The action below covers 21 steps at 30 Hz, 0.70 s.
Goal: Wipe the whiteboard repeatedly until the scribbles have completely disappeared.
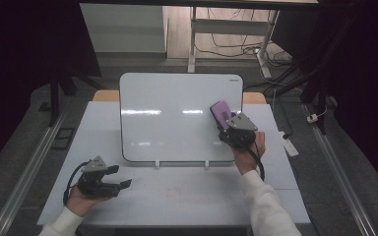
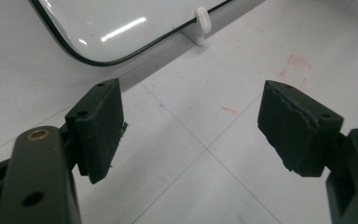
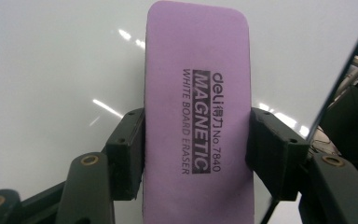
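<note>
A pale tabletop (image 1: 187, 196) in a dim room carries a whiteboard (image 1: 172, 118) propped upright on two small white clips, dark floor and trailing cables behind it. The purple whiteboard eraser (image 3: 198, 116) sits at about three o'clock on the board's face in the high view, near its right edge, and looks to lie against or just off the glossy surface; contact cannot be told. The right gripper (image 1: 231, 129) pinches it across its narrow sides, both pads pressed on the purple body. The board looks blank around it, so the step in hand seems to be wiping, or carrying the eraser to a spot. The next move calls for flat, even pressure and a steady stroke without tipping the board. The left gripper (image 1: 120, 177) rests at seven o'clock on the table, jaws spread, nothing between them.
</note>
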### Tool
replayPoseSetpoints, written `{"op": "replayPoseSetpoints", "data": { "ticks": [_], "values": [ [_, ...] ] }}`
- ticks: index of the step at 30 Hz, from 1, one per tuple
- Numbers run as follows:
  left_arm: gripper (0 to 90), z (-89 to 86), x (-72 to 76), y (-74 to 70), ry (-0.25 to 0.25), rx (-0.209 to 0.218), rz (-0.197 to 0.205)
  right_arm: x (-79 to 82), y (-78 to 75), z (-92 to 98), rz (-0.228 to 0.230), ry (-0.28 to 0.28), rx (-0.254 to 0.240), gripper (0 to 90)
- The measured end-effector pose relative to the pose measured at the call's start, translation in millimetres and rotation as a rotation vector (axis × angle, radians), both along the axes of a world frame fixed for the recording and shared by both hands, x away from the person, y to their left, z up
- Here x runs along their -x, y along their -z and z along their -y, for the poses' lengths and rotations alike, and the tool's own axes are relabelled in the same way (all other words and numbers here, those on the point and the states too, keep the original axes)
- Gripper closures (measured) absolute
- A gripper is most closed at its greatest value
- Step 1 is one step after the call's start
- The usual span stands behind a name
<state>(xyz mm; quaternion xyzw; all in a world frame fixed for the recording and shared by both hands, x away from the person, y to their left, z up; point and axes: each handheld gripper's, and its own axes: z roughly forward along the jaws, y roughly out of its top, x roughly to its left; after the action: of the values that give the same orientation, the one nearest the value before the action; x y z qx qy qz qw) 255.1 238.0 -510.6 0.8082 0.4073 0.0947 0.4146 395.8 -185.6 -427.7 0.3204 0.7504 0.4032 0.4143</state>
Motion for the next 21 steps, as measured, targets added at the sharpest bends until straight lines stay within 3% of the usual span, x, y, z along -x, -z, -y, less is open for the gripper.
{"op": "replayPoseSetpoints", "data": {
  "ticks": [4, 6, 8, 11, 15, 19, 21],
  "values": [
    [23.6, -0.5, 0.0, 0.0, 0.001, 0.001, 0.0, -12.5, -13.7, -2.2, 0.01, 0.014, -0.006, 40.4],
    [23.6, -0.8, 0.4, -0.2, -0.002, 0.004, 0.002, -17.7, -19.2, -3.0, -0.006, 0.015, -0.025, 40.4],
    [23.6, -1.4, 0.1, -0.3, -0.005, 0.007, 0.001, -17.5, -19.4, -4.5, -0.008, 0.015, -0.011, 40.4],
    [23.6, -1.4, -0.9, 0.5, -0.004, 0.003, -0.003, -9.6, -13.9, -6.6, -0.035, -0.035, 0.004, 40.5],
    [23.6, -0.6, -0.2, 0.1, -0.003, 0.0, 0.0, 9.2, 7.3, -15.9, -0.058, -0.092, 0.077, 40.5],
    [23.6, 0.1, -1.0, 0.5, -0.007, 0.0, -0.002, 23.5, 23.2, -16.1, -0.09, -0.128, 0.09, 40.5],
    [23.6, 0.7, -1.4, 0.7, -0.005, -0.001, -0.003, 25.1, 22.9, -13.5, -0.108, -0.134, 0.079, 40.5]
  ]
}}
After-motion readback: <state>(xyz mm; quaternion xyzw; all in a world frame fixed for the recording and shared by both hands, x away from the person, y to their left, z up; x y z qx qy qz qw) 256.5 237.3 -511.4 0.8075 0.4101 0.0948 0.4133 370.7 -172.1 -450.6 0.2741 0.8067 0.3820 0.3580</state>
